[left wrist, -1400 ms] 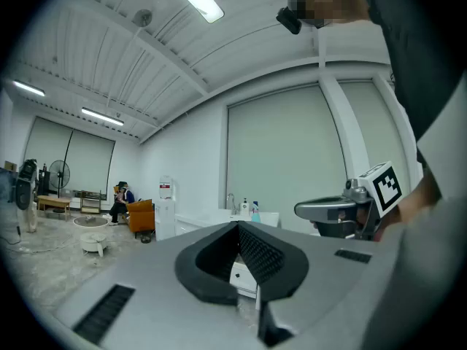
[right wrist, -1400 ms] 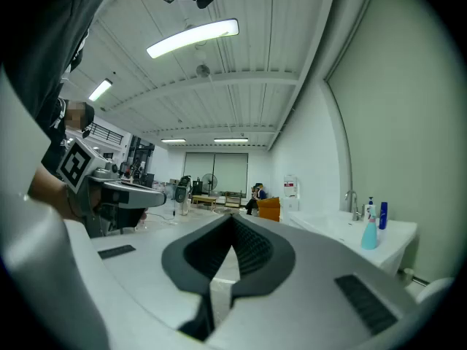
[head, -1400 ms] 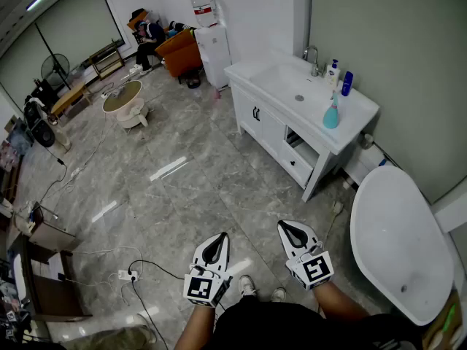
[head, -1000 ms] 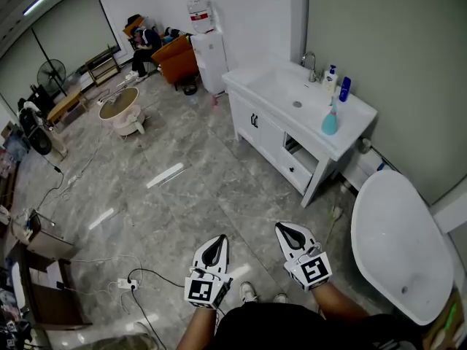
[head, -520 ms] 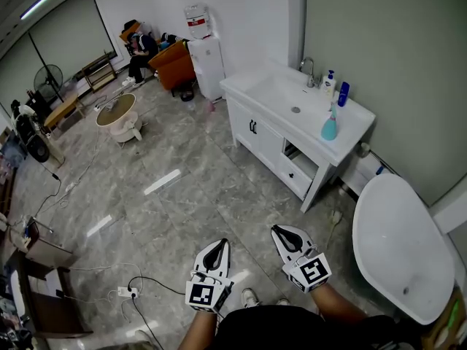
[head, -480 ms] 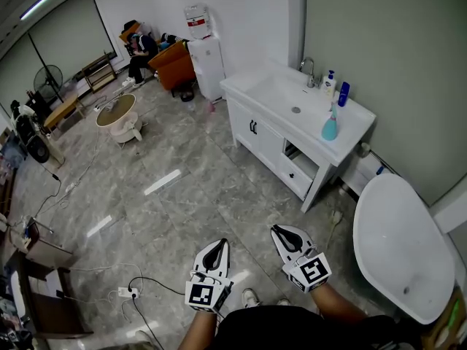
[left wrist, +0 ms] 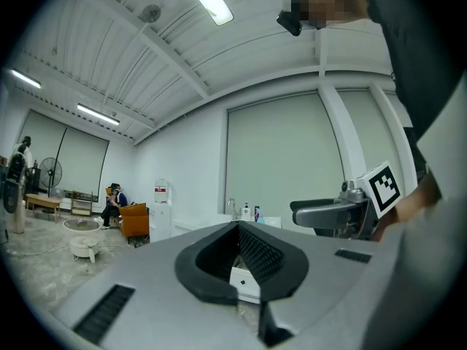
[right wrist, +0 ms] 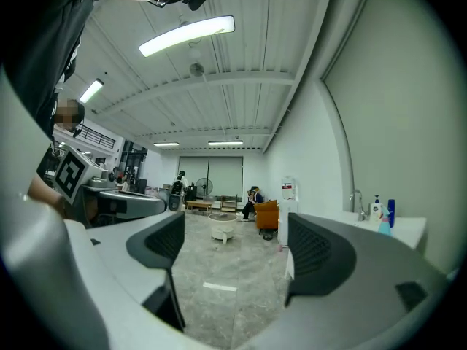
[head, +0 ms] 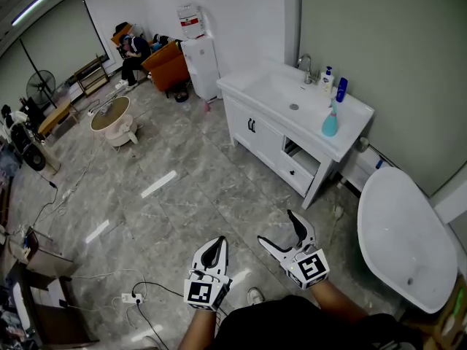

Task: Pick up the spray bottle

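The teal spray bottle (head: 330, 120) stands on the white vanity top (head: 271, 90), near its front right corner and far ahead of both grippers. In the right gripper view the spray bottle (right wrist: 384, 226) shows at the right edge. My left gripper (head: 214, 246) is held low in front of me, shut and empty; in its own view the left gripper (left wrist: 237, 229) has its pads together. My right gripper (head: 277, 228) is beside it, its jaws opening with nothing between them. Only floor shows in the gap of the right gripper (right wrist: 233, 243).
A dark blue bottle (head: 341, 90) and a white pump bottle (head: 327, 76) stand by the faucet (head: 305, 65). A white bathtub (head: 405, 239) lies at the right. Farther back are a water dispenser (head: 195, 55), a person on an orange chair (head: 162, 58) and a round table (head: 111, 115). Cables (head: 135, 296) cross the floor.
The right gripper's jaws have spread apart from shut. Both grippers and the view have drifted a little toward the vanity. The left gripper stays shut.
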`<action>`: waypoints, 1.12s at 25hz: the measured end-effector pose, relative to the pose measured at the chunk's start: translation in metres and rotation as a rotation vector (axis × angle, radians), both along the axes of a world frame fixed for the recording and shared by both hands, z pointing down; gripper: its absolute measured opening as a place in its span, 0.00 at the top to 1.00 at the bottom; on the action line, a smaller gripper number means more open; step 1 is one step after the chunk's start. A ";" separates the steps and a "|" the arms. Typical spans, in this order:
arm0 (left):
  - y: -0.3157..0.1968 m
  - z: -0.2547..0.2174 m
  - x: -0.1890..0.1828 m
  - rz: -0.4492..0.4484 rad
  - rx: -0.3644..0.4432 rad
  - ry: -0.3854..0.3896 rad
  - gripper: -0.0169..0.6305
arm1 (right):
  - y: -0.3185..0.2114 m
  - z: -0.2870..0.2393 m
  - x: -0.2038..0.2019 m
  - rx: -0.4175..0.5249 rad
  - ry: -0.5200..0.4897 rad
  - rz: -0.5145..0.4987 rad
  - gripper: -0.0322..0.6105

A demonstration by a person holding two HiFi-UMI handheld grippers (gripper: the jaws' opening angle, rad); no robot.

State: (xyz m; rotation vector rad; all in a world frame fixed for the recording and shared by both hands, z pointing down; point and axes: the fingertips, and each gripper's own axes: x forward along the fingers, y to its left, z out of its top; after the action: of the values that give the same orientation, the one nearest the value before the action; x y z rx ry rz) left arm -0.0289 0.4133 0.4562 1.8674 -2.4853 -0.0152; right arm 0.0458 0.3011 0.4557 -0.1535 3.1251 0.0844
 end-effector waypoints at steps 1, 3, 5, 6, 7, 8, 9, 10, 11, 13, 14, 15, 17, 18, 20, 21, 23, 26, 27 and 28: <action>0.000 0.000 -0.001 0.009 -0.001 0.000 0.98 | 0.001 -0.002 -0.001 0.001 -0.010 0.013 0.26; 0.000 -0.001 -0.005 0.024 0.006 -0.004 0.98 | 0.001 -0.004 -0.003 -0.001 -0.020 0.034 0.16; -0.003 -0.001 -0.008 0.032 0.011 -0.003 0.98 | 0.000 -0.002 -0.004 -0.005 -0.012 0.048 0.09; -0.006 0.000 -0.009 0.036 0.012 -0.001 0.98 | -0.002 0.000 -0.005 -0.007 -0.006 0.052 0.07; -0.009 0.000 -0.009 0.041 0.013 0.001 0.98 | -0.004 0.002 -0.005 -0.008 -0.003 0.056 0.05; -0.011 0.002 -0.009 0.047 0.012 0.003 0.98 | -0.007 0.003 -0.005 -0.009 -0.002 0.060 0.04; -0.014 0.003 -0.009 0.053 0.011 0.004 0.98 | -0.010 0.005 -0.005 -0.011 -0.001 0.063 0.03; -0.016 0.005 -0.010 0.058 0.009 0.006 0.98 | -0.013 0.007 -0.006 -0.015 0.001 0.067 0.03; -0.019 0.008 -0.012 0.061 0.006 0.010 0.98 | -0.016 0.009 -0.007 -0.020 0.005 0.071 0.03; -0.027 0.011 -0.016 0.064 -0.004 0.016 0.98 | -0.024 0.014 -0.010 -0.027 0.016 0.078 0.03; -0.032 0.012 -0.019 0.066 -0.014 0.017 0.98 | -0.029 0.015 -0.013 -0.028 0.021 0.080 0.03; -0.038 0.012 -0.021 0.070 -0.022 0.018 0.98 | -0.036 0.016 -0.015 -0.028 0.025 0.081 0.03; -0.054 0.012 -0.026 0.078 -0.028 0.015 0.98 | -0.051 0.018 -0.022 -0.030 0.032 0.082 0.03; -0.062 0.013 -0.029 0.081 -0.029 0.014 0.98 | -0.059 0.020 -0.026 -0.031 0.036 0.081 0.03; -0.080 0.012 -0.035 0.087 -0.032 0.010 0.98 | -0.077 0.022 -0.034 -0.035 0.042 0.082 0.03; -0.090 0.011 -0.038 0.090 -0.033 0.008 0.98 | -0.087 0.022 -0.038 -0.037 0.045 0.086 0.03; -0.110 0.010 -0.046 0.095 -0.035 0.003 0.98 | -0.109 0.023 -0.046 -0.043 0.054 0.096 0.03; -0.141 0.010 -0.057 0.097 -0.031 0.004 0.98 | -0.142 0.025 -0.058 -0.043 0.057 0.100 0.03; -0.150 0.011 -0.061 0.097 -0.035 0.006 0.98 | -0.152 0.026 -0.061 -0.043 0.053 0.102 0.03; -0.159 0.011 -0.065 0.097 -0.036 0.004 0.98 | -0.162 0.025 -0.065 -0.043 0.049 0.105 0.03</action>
State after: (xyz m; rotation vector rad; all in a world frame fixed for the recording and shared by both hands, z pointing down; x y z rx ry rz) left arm -0.0938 0.2543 0.4675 1.9679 -2.3729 0.0281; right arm -0.0193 0.1392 0.4811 -0.3203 3.1678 0.0227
